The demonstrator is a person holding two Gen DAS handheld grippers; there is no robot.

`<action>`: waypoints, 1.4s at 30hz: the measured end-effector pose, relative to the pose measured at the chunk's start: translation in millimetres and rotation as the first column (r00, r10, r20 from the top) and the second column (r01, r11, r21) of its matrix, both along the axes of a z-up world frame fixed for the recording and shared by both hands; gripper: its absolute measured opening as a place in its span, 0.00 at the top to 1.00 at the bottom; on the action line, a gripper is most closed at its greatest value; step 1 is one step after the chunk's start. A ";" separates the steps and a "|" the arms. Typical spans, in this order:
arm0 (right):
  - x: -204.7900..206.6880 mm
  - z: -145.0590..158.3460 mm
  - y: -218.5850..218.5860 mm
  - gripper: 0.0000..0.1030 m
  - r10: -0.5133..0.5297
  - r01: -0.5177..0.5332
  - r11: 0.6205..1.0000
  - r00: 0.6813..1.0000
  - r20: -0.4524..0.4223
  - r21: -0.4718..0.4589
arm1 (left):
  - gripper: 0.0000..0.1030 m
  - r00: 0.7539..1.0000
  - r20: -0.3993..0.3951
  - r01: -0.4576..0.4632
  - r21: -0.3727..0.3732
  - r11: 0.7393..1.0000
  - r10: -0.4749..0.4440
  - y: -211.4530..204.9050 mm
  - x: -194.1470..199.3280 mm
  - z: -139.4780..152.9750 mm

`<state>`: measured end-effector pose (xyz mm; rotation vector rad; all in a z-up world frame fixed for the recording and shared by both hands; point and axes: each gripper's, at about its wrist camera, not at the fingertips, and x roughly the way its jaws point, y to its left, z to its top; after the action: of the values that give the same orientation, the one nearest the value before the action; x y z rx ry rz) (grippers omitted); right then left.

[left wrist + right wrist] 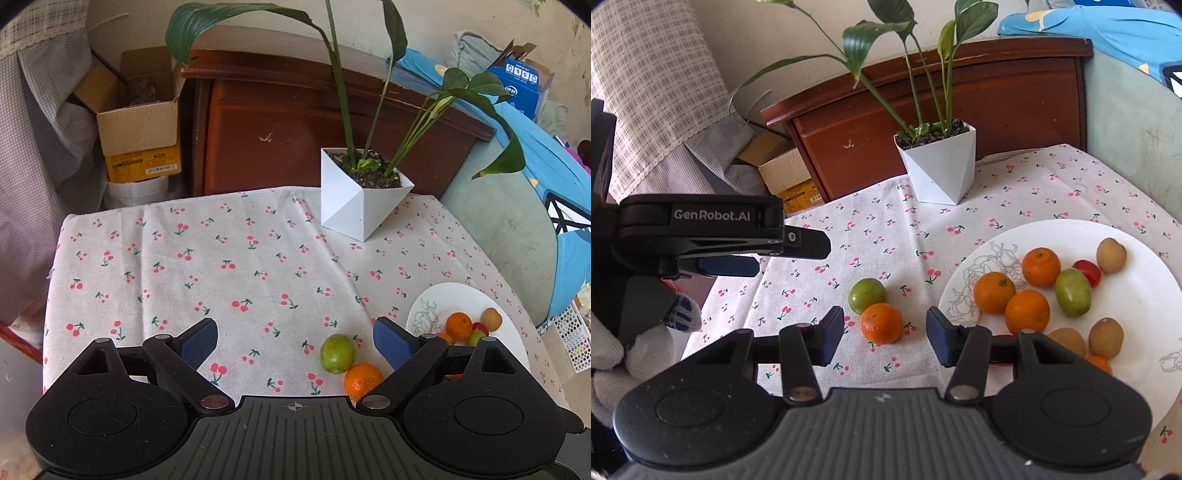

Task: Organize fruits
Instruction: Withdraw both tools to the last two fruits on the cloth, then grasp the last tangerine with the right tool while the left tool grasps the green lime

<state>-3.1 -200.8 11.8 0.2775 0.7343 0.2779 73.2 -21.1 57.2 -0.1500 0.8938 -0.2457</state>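
Holding oranges, green and brown fruits: plate (1137, 302) | both tongs (295, 341) (885, 334) released | loose orange (881, 323) touching green fruit (866, 295)

The surface wears a matte woven cloth (1034, 192) with printed cherries. The white plate (1145, 295) looks like glossy ceramic, and the faceted planter (942, 173) is smooth and matte. The headboard (1015, 92) is scuffed, varnished wood. Both claws are matte black plastic with ribbed blue pads (833, 338) and shiny metal pins (803, 393).
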 end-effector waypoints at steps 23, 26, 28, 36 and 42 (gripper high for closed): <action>3.1 -17.0 28.7 0.69 0.082 -0.082 0.992 0.997 -0.010 -0.091 | 0.10 0.996 -0.087 -0.028 -0.026 0.999 0.026 5.5 4.8 -16.0; -7.3 -15.4 29.3 0.69 0.089 -0.090 0.992 0.996 -0.022 -0.089 | 0.11 0.996 -0.088 -0.008 -0.014 1.000 0.007 -2.0 2.7 -20.7; -13.4 -15.4 27.9 0.69 0.092 -0.094 0.992 0.995 -0.031 -0.082 | 0.11 0.996 -0.084 0.013 -0.003 1.000 -0.013 -8.7 1.1 -23.8; -24.2 -18.0 22.3 0.69 0.078 -0.083 0.995 0.994 -0.073 -0.059 | 0.19 0.996 -0.052 0.071 0.048 0.996 -0.068 -34.0 -3.0 -39.2; -23.0 -20.0 17.9 0.69 0.057 -0.061 0.998 0.994 -0.093 -0.036 | 0.36 0.996 -0.014 0.087 0.081 0.993 -0.086 -42.9 -3.1 -46.0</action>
<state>-26.2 -182.9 -8.2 0.2335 0.8389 0.3086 70.1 -64.0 11.2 -0.0367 0.9206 -0.2886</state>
